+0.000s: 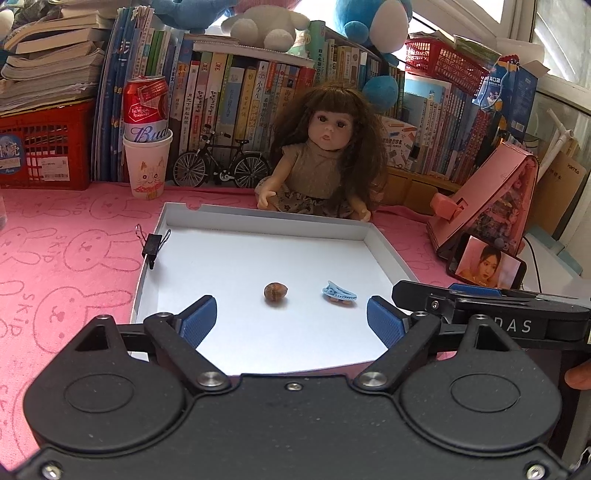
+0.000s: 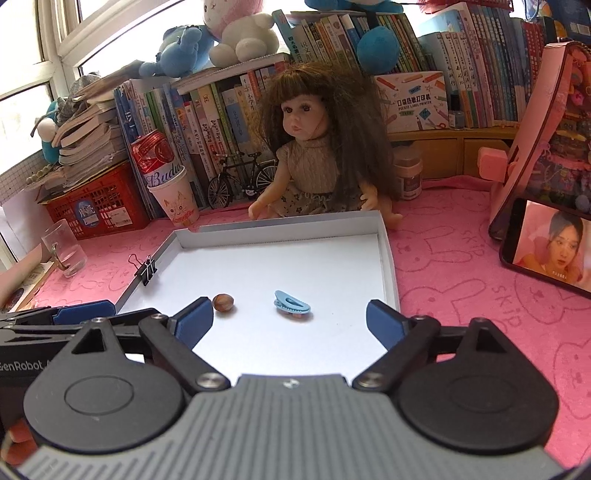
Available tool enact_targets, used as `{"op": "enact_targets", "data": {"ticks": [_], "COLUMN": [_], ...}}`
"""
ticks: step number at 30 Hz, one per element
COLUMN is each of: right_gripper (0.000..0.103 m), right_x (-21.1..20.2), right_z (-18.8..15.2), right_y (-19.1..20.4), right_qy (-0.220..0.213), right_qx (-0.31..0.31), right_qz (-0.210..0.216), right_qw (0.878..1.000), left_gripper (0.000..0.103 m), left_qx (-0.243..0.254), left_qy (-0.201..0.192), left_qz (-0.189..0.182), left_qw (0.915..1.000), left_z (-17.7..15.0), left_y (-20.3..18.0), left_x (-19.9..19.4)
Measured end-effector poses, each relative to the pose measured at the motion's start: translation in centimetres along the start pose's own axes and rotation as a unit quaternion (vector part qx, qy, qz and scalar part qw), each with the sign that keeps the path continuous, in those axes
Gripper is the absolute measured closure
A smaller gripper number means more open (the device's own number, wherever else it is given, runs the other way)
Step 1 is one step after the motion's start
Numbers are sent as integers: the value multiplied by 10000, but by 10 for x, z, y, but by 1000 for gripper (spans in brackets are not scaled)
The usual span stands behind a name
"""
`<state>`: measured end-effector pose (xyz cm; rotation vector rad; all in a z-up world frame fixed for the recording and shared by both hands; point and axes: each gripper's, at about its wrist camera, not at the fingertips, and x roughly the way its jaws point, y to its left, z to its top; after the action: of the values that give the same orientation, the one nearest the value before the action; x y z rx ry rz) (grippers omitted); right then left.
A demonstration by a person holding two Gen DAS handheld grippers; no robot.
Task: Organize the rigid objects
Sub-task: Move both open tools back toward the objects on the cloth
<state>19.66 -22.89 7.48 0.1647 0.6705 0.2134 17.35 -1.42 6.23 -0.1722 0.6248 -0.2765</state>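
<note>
Inside white tray [image 1: 384, 254]: nut [image 1: 275, 291] | blue clip [image 1: 339, 292] | possibly something beneath

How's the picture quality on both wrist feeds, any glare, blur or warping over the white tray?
Left wrist view: sharp on the nut and blue hair clip; the white tray is bright but not blown out, its edges bowed by the fisheye, and the window is overexposed. Right wrist view: equally sharp, soft shadows under both items, the window washed out at upper left.
</note>
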Motion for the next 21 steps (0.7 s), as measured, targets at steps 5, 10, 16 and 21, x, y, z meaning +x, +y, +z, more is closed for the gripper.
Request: {"op": "enact_targets", "data": {"ticks": [5, 10, 16, 21], "right_gripper": [6, 5, 5, 1], "right_x": [-13, -24, -38, -50], "right_z": [-6, -12, -22, -29], "right_y": [6, 11, 16, 19], "right_qy": [-169, -292, -415, -541], "right_qx": [-113, -196, -324, -508], "right_qz": [21, 47, 67, 58], "right_qw": [9998, 9994, 9986, 9972], "left_gripper": [15, 15, 14, 12], "left_qx": [-41, -16, 129, 248], "left_qy": [-55, -126, -251, -317], "left_qz": [-33, -34, -26, -18], "left_qw": [10000, 9999, 9996, 9992], "left_z": [-7, -15, -26, -34], "left_y": [0, 0, -3, -4], "left_x": [-15, -28, -45, -58]}}
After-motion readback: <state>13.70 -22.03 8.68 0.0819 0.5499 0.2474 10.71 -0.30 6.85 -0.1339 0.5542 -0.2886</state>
